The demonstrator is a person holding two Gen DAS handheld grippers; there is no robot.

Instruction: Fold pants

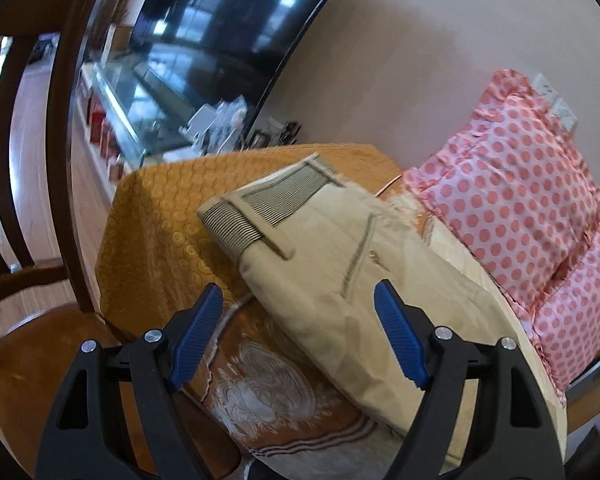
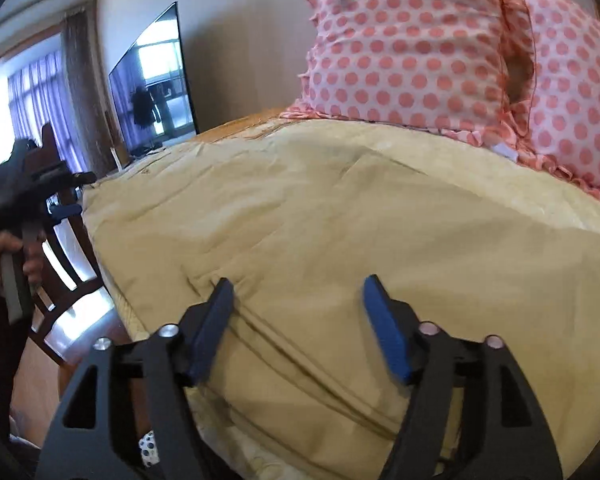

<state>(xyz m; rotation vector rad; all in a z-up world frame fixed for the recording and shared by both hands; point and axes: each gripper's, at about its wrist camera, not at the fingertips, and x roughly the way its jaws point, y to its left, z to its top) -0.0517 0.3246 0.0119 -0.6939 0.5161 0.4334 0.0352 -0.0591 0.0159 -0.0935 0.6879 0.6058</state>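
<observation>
Beige pants (image 1: 340, 280) lie folded on the table, the striped elastic waistband (image 1: 260, 208) at the far end. My left gripper (image 1: 298, 302) is open and empty, hovering over the near left edge of the pants. In the right wrist view the pants (image 2: 340, 220) fill the middle, with hem folds near the fingers. My right gripper (image 2: 298, 296) is open just above the cloth, holding nothing. The left gripper (image 2: 66, 210) also shows at the far left, held in a hand.
An orange patterned tablecloth (image 1: 160, 216) covers the table. Pink polka-dot pillows (image 1: 520, 208) sit along the right side by the wall and also show in the right wrist view (image 2: 420, 40). A dark wooden chair (image 1: 28, 200) stands left. A TV (image 2: 152, 80) is behind.
</observation>
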